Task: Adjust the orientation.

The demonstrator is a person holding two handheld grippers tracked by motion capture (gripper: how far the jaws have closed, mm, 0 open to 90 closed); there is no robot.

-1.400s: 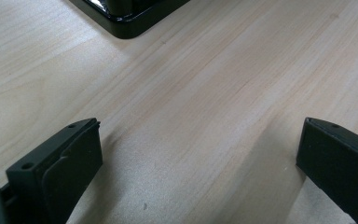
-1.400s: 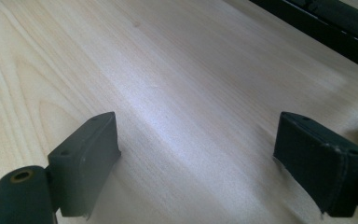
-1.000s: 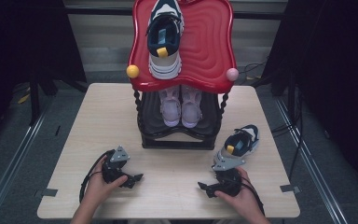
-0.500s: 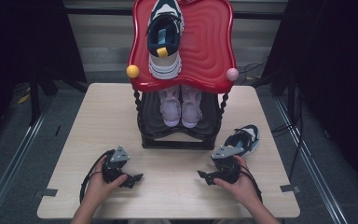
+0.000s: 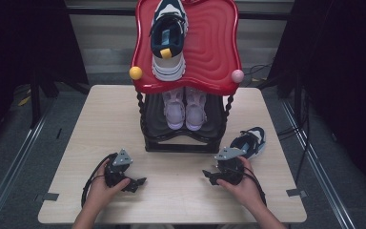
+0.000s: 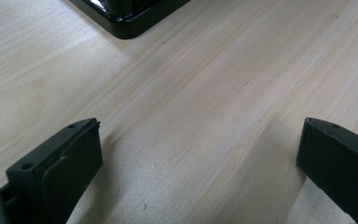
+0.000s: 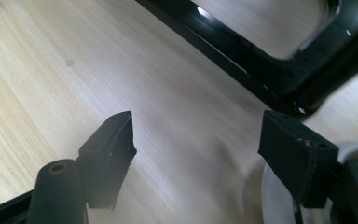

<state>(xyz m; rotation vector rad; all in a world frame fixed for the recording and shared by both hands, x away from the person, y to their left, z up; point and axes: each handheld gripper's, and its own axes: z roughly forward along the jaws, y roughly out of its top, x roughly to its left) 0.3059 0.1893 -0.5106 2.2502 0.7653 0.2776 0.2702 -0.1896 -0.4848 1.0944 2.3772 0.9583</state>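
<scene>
A navy and white sneaker (image 5: 250, 141) lies on the table right of the rack, apart from both grippers. Its mate (image 5: 168, 40) rests on the red top shelf (image 5: 212, 52). A pale pink pair (image 5: 185, 107) sits on the black lower shelf. My right gripper (image 5: 208, 176) is just left of the loose sneaker, pointing toward the rack base (image 7: 261, 70). Its jaws (image 7: 196, 116) are open and have just been closing, with only bare wood between them. My left gripper (image 5: 137, 183) rests low over the table, and its jaws (image 6: 199, 125) stand wide open with nothing between them.
The two-tier rack (image 5: 186, 143) stands mid-table, and a corner of its black base (image 6: 126, 23) lies ahead of the left gripper. Yellow (image 5: 135, 73) and pink (image 5: 237, 76) knobs jut from the red shelf. The light wooden table (image 5: 105, 124) has bare room on the left.
The right gripper has drawn back a little from the loose sneaker, which now lies flatter on the table. The left gripper has stayed put.
</scene>
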